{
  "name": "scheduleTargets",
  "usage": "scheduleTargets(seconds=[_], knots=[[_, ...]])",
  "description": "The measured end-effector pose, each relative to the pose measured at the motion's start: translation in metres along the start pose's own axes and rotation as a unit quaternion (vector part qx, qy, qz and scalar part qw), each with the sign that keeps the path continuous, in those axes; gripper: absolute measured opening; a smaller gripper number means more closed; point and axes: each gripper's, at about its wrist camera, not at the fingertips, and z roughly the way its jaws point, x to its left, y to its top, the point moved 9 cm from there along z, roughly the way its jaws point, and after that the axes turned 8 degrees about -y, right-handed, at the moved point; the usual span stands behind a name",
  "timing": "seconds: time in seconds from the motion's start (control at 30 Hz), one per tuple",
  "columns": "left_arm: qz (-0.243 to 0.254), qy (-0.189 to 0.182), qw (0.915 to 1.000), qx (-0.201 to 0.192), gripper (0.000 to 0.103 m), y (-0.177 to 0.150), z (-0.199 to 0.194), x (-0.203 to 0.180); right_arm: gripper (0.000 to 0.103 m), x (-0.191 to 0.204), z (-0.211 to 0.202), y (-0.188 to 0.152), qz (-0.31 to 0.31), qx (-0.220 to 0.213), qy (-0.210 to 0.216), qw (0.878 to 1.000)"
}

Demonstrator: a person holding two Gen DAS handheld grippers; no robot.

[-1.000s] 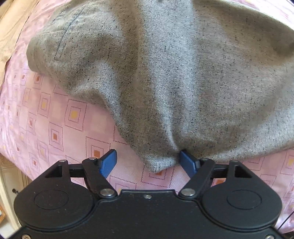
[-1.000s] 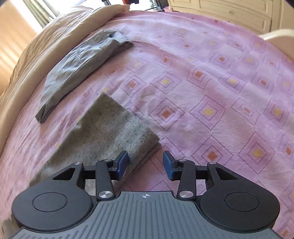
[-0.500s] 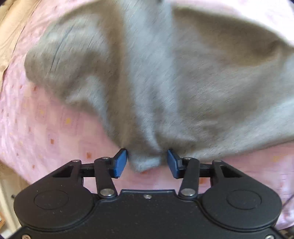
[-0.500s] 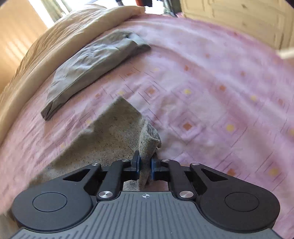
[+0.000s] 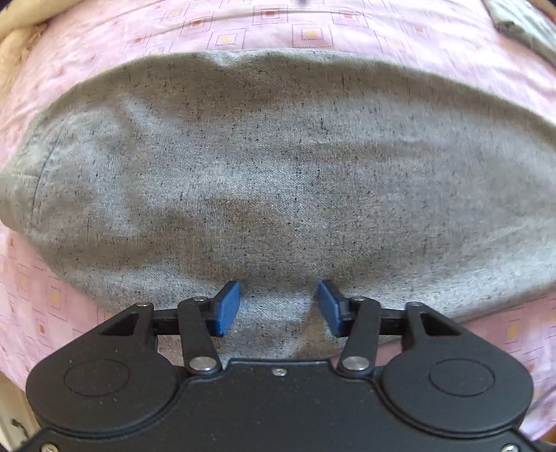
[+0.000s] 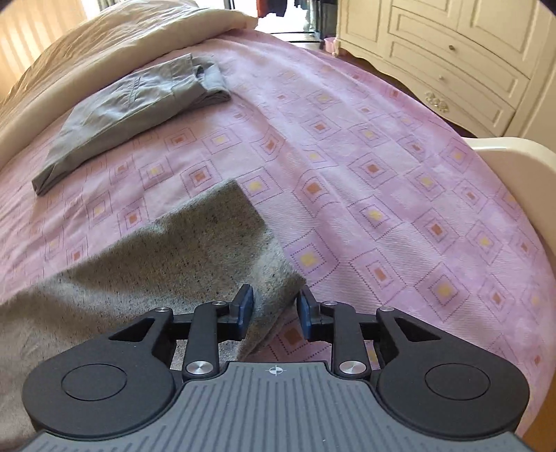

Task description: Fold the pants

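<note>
- My left tongs [image 5: 278, 309] stand spread, the blue pads [image 5: 227, 307] apart, with the speckled grey pants [image 5: 278, 180] lying under and between them.
- In the left wrist view the pants spread from my pads out toward 12 o'clock and fill the frame from 9 to 3 o'clock; the pink patterned bedspread [image 5: 312, 27] shows beyond their far edge.
- My right tongs [image 6: 274, 309] are also spread; a corner of the pants [image 6: 173, 260] lies in the gap between the pads, nearer the left pad, and I cannot tell whether either pad touches it.
- From the right tongs the pants run off toward 9 o'clock and 7 o'clock, with their far corner at about 11 o'clock.
- A second folded grey garment [image 6: 132, 114] lies on the bedspread [image 6: 382, 174] at 11 o'clock, well apart from the pants.
- A beige blanket [image 6: 104, 41] sits behind it at the far edge, and a cream dresser [image 6: 451, 59] stands at 1 o'clock.
</note>
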Motion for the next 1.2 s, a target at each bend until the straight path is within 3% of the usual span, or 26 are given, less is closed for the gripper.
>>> scheduleTargets(seconds=[0.1,0.17,0.23,0.33,0.43,0.57,0.63,0.73,0.93,1.07,1.2], knots=[[-0.002,0.023,0.9997,-0.004,0.074,-0.002,0.002,0.002,0.027,0.002,-0.018,0.011,-0.022,-0.056,-0.013,0.998],[-0.016,0.029,0.9995,-0.003,0.083,-0.004,0.003,0.011,0.027,0.018,-0.030,0.018,-0.060,-0.091,0.003,0.994],[-0.038,0.032,0.9988,0.002,0.094,-0.005,0.007,0.018,0.027,0.046,-0.031,0.020,-0.100,-0.094,0.051,0.989],[-0.050,0.032,0.9982,0.003,0.098,-0.002,0.011,0.025,0.026,0.084,-0.018,0.018,-0.148,-0.077,0.090,0.982],[-0.043,0.045,0.9981,-0.004,0.102,-0.002,0.012,0.025,0.026,0.107,0.007,0.019,-0.181,-0.065,0.087,0.978],[-0.037,0.060,0.9974,-0.019,0.103,-0.009,0.013,0.011,0.023,0.104,0.045,0.028,-0.177,-0.035,0.038,0.983],[-0.035,0.062,0.9972,-0.026,0.103,-0.012,0.015,0.009,0.023,0.106,0.045,0.029,-0.183,-0.046,0.035,0.981],[-0.034,0.056,0.9968,-0.046,0.103,-0.017,0.014,0.007,0.023,0.107,0.040,0.027,-0.192,-0.051,0.030,0.980],[-0.041,0.018,0.9958,-0.080,0.103,-0.029,0.013,0.016,0.024,0.103,0.005,0.024,-0.149,-0.069,0.046,0.985],[-0.045,-0.017,0.9951,-0.086,0.103,-0.025,0.013,0.020,0.025,0.112,-0.028,0.006,-0.144,-0.068,0.065,0.985],[-0.022,-0.028,0.9952,-0.092,0.103,-0.024,0.015,0.022,0.025,0.127,-0.055,-0.020,-0.129,-0.045,0.078,0.988]])
